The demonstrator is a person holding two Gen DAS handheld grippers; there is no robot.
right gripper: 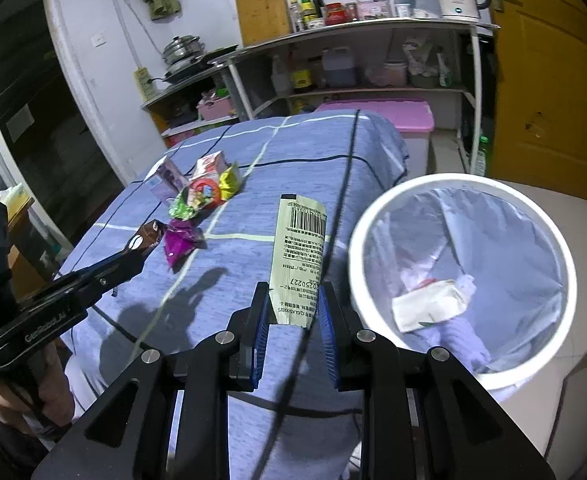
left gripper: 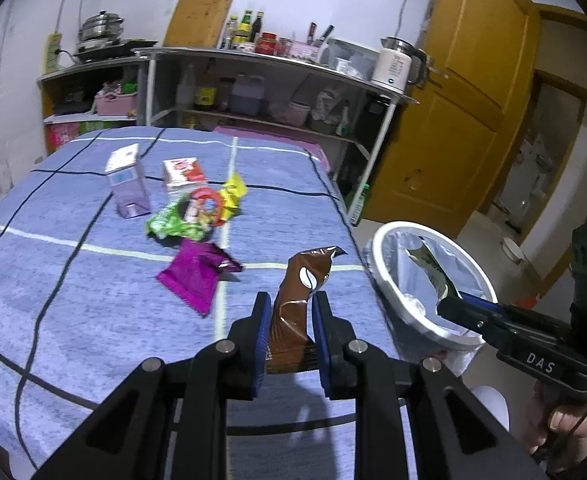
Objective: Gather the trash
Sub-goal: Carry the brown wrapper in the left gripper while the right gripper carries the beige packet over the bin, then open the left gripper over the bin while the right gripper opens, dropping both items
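Two grippers each pinch a wrapper. The left gripper [left gripper: 291, 334] clamps its blue pads on the lower half of a brown coffee sachet [left gripper: 302, 292], which stands up above the blue checked tablecloth [left gripper: 73, 300]. The right gripper [right gripper: 293, 330] grips the bottom edge of a pale green packet [right gripper: 299, 256] with a barcode, held upright just left of the white bin [right gripper: 377, 216]. More wrappers lie mid-table: a purple pouch [left gripper: 197, 276], a green wrapper [left gripper: 169, 224], a yellow wrapper [left gripper: 231, 196] and two small cartons [left gripper: 127, 184].
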